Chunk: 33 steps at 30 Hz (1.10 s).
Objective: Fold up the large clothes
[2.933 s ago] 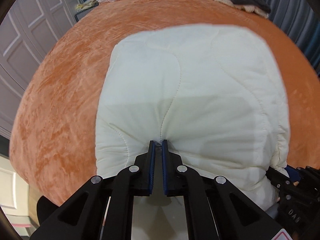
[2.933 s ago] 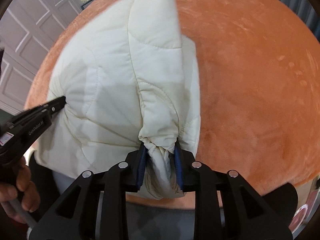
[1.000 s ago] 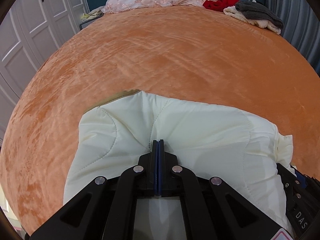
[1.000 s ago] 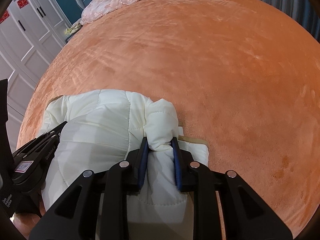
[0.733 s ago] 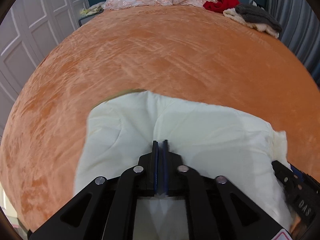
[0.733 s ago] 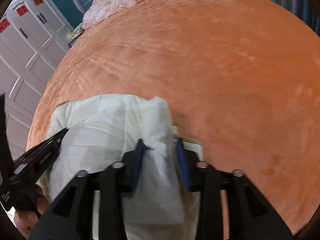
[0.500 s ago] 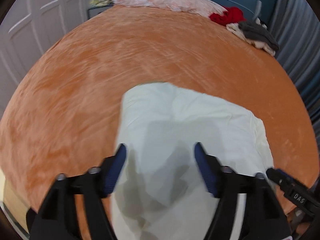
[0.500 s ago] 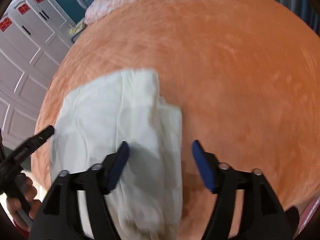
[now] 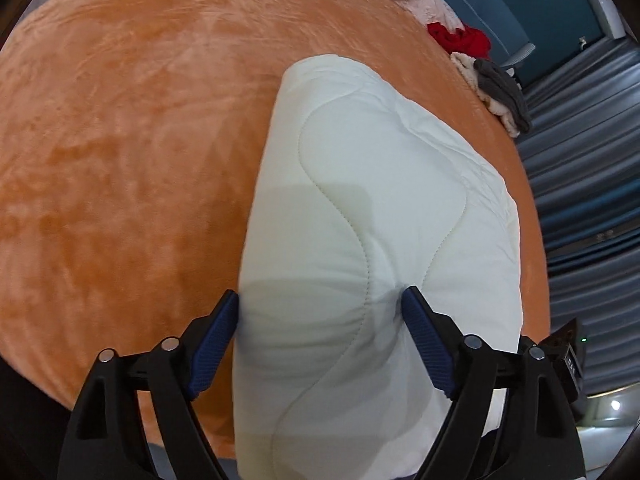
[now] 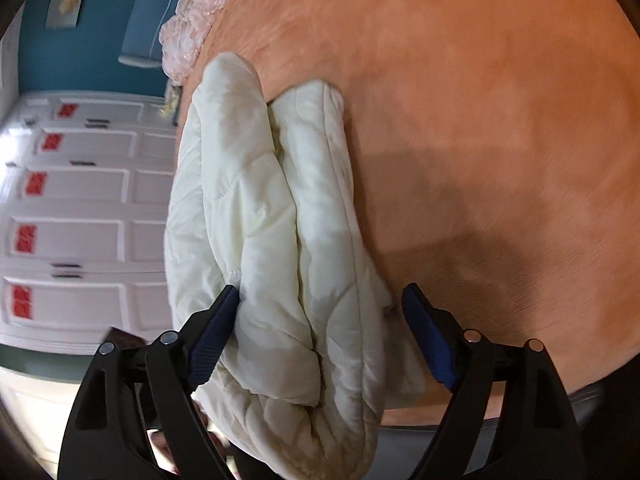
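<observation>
1. My left claw (image 9: pixel 320 312) has its blue-padded fingers (image 9: pixel 212 344) spread wide apart, holding nothing; they straddle the near end of the cream quilted puffy jacket (image 9: pixel 380 208), one pad at its left edge and the other over its top surface. Whether the pads touch the fabric, I cannot tell.
2. My right claw (image 10: pixel 320 312) is likewise spread wide, gripping nothing. Its left pad sits against the side of the jacket (image 10: pixel 272 216); its right pad is beside the jacket's thin lower edge.
3. The jacket lies folded into a thick bundle on the orange plush bed cover (image 9: pixel 120 140), near the bed's front edge, with its near end reaching over that edge in the right wrist view.
4. From the right wrist view I see the bundle as two padded layers stacked side by side, with a seam line between them.
5. At the far edge of the bed lie a pale pink crumpled fabric (image 10: pixel 188 40), a red garment (image 9: pixel 460 40) and a dark grey knitted item on a cream piece (image 9: pixel 500 88).
6. White panelled wardrobe doors with red stickers (image 10: pixel 72 216) stand beyond the left side of the bed.
7. Blue-grey pleated curtains (image 9: pixel 580 160) hang past the right side of the bed.
</observation>
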Tool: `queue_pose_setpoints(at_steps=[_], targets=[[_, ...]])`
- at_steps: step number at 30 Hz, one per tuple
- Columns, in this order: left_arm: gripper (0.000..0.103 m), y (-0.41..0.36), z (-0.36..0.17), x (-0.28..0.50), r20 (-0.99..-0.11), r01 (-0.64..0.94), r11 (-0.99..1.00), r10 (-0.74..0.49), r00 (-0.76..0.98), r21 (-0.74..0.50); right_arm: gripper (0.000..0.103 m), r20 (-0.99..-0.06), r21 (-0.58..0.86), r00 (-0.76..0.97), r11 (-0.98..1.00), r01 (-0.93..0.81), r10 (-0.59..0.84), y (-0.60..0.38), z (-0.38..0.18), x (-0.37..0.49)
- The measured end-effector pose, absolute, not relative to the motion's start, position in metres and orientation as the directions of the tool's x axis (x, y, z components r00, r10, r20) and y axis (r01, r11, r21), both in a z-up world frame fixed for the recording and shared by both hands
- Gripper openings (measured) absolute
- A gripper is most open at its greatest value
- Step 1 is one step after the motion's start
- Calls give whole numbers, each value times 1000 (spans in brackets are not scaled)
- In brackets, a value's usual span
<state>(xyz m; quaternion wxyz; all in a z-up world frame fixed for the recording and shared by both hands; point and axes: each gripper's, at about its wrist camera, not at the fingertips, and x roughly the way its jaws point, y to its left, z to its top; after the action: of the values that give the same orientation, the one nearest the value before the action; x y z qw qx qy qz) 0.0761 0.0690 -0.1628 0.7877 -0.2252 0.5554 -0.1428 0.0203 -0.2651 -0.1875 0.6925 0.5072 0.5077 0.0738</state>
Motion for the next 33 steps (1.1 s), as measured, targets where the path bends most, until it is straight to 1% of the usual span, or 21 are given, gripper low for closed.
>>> queue_pose_setpoints(at_steps=[1,3,5,6,8,10,12,13,15,16,17,18,22,29,33], targets=[[86,67,-164,78,-804,-16,853,-486,342,-522,85,-610,791,474,455,409,635,-263,-191,20],[93,64,-169,80,-787,12,839,-515,339,-543,88,-591,805,478,441,397,649,-255,-199,22],[94,62,-174,84,-778,24,830,-532,334,-557,88,-588,809,490,448,381,644,-253,-201,23],[97,62,-177,86,-767,26,819,-548,332,-574,88,-583,812,496,444,378,644,-253,-202,24],[97,65,-184,92,-739,14,782,-594,319,-623,86,-574,819,500,436,374,649,-253,-204,24],[96,66,-183,94,-725,9,766,-612,316,-642,78,-571,820,494,441,364,656,-254,-207,21],[95,60,-176,93,-712,44,761,-625,319,-648,60,-565,825,481,452,340,670,-252,-208,20],[94,54,-169,91,-710,75,766,-624,326,-638,57,-566,824,480,459,331,670,-254,-206,20],[89,43,-154,88,-716,145,786,-611,338,-601,45,-574,818,487,488,304,659,-255,-197,19],[88,39,-148,87,-719,164,792,-605,343,-588,43,-583,809,494,513,286,645,-254,-190,18],[83,36,-142,87,-720,185,797,-600,349,-575,41,-595,798,500,538,272,630,-253,-183,17],[80,32,-131,86,-716,217,799,-599,358,-561,40,-605,786,507,561,259,614,-253,-176,16],[76,21,-95,87,-695,305,801,-598,398,-515,39,-623,745,555,634,207,551,-249,-142,11],[74,0,-25,95,-608,438,780,-623,492,-446,39,-566,709,680,697,111,467,-261,-65,13],[73,-4,12,108,-540,488,764,-644,542,-421,39,-520,678,737,734,48,432,-265,-19,30]])
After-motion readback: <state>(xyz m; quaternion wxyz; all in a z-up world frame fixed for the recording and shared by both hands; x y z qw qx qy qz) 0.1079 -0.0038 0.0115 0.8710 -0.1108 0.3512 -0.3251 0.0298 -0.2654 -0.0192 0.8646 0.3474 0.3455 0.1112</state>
